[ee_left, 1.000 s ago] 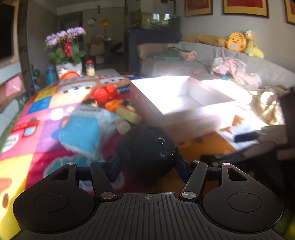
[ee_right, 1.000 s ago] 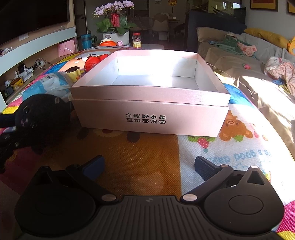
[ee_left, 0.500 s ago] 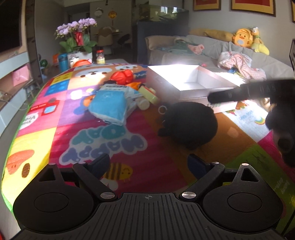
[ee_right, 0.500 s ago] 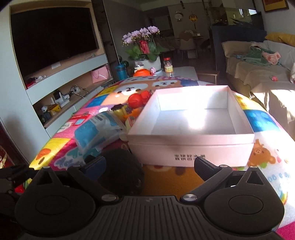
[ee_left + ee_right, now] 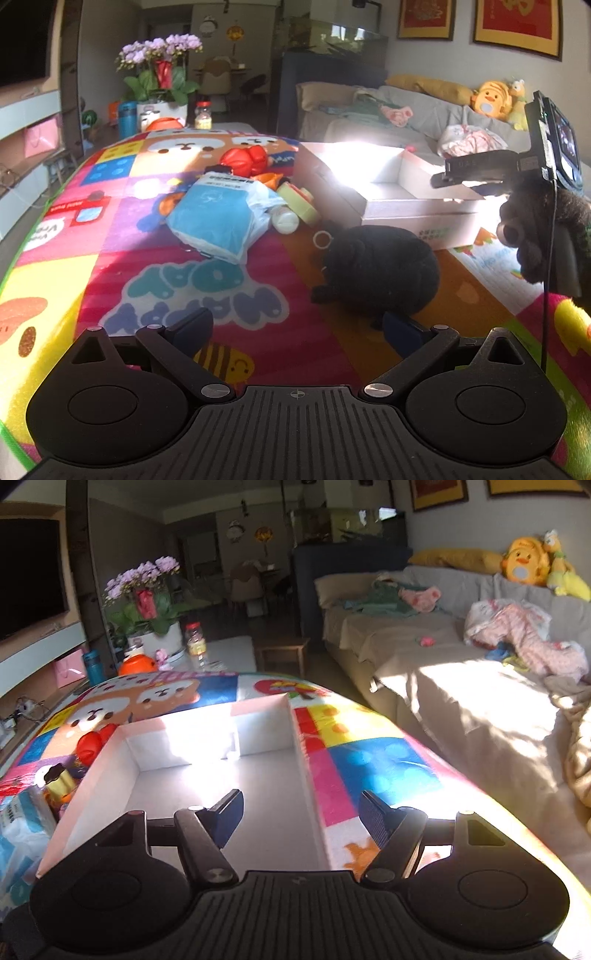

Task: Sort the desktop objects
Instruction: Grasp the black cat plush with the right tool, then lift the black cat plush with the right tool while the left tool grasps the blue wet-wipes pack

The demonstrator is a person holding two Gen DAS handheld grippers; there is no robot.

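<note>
Fingers [image 5: 192, 326] above colourful play mat [image 5: 155, 288]

My right tool [image 5: 301, 814] hangs above the near end of the white box [image 5: 110, 771], its jaws apart with nothing between them; they have just been closing. The box sits on the colourful play mat [image 5: 373, 764] covering the tabletop, and sunlight washes its bare floor. Just beside its left wall lie a red toy [image 5: 90, 744], a gold-capped bottle [image 5: 59, 780] and a blue-and-white packet [image 5: 18, 830]. Beyond the mat stand a potted orchid [image 5: 146, 602] and a sofa [image 5: 461, 686].
</note>
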